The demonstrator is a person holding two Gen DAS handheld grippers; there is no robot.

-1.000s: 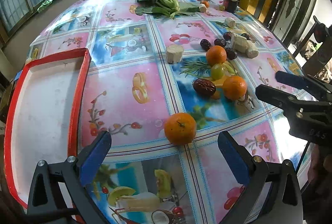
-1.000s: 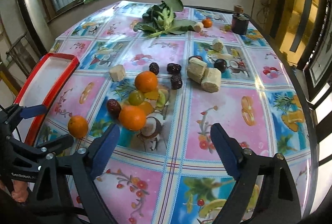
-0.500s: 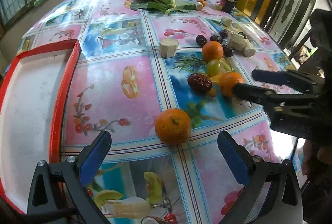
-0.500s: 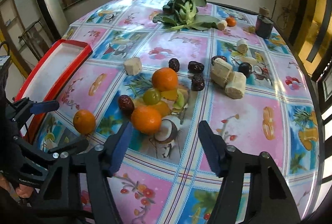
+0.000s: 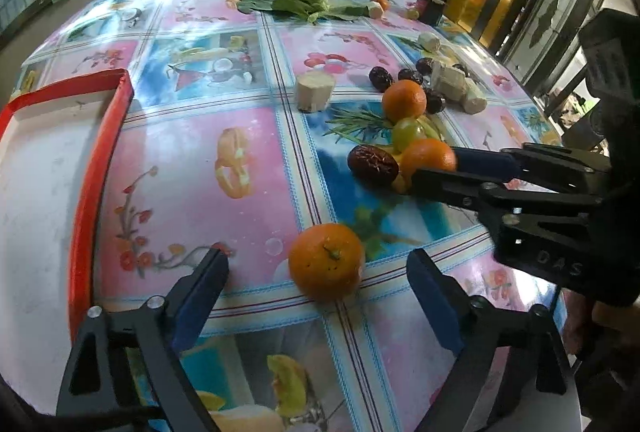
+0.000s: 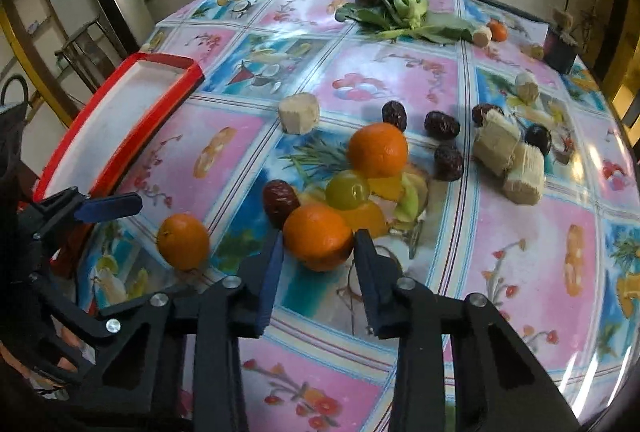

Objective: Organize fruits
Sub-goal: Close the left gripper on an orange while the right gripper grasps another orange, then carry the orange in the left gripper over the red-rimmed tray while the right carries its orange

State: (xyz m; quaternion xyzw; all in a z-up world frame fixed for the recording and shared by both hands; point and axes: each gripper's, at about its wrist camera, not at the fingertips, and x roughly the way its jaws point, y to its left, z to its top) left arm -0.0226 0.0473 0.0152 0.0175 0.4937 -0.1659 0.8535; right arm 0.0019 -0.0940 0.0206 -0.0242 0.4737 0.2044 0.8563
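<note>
Where pads close, orange (image 6: 318, 242) between right tool (image 6: 316, 252).

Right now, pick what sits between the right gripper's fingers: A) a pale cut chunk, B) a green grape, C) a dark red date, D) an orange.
D: in the right wrist view the right gripper has a finger on each side of an orange, its jaws having just been closing on it; the date and the green grape lie just beyond the fingertips.
</note>
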